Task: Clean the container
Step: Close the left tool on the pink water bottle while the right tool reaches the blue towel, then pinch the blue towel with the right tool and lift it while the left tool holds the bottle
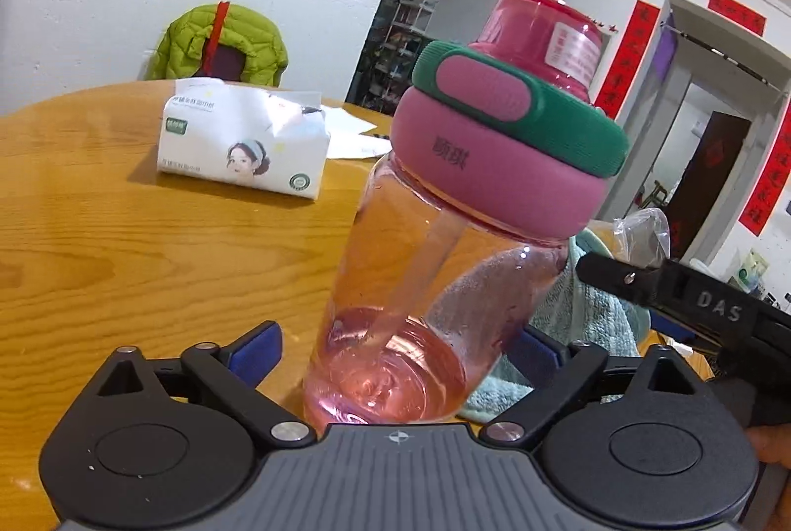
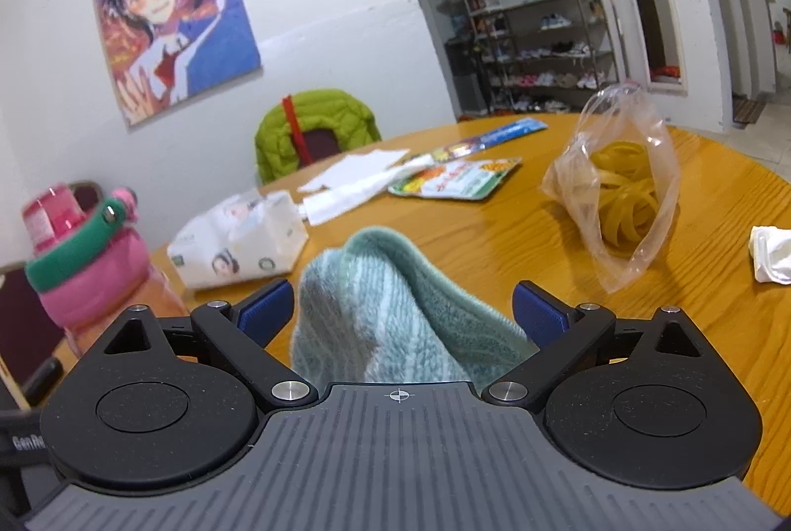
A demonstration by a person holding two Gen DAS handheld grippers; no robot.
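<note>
We hold the bottle (image 1: 435,264) in the left gripper (image 1: 395,348), its clear pink body sitting between the two blue pads (image 1: 257,350). The right pad presses the bottle's lower side; on the left pad we cannot tell whether it touches. The bottle tilts up and to the right from the jaws, its base nearest the camera, and its pink-and-green lid (image 1: 514,135) is on, with a darker pink cap at the very top. Droplets cling inside the wall on the right side.

Just beside the bottle, to its right in the left wrist view, lies the teal towel (image 1: 583,323), and the dark body of the right gripper (image 1: 692,308) reaches in from the right edge above it.

In the right wrist view the right gripper (image 2: 403,308) pinches that towel (image 2: 395,303), which bunches up between its blue pads and fills the gap between them. The bottle (image 2: 94,254) shows at the far left of this view, near the gripper's left side but apart from the towel here.

Everything hangs over a wooden table (image 2: 692,358). On it we see a tissue pack (image 1: 247,145), some white papers (image 2: 356,180), a snack packet (image 2: 460,177) and a clear bag (image 2: 618,195) of yellow rubber bands, all well apart from the bottle.
</note>
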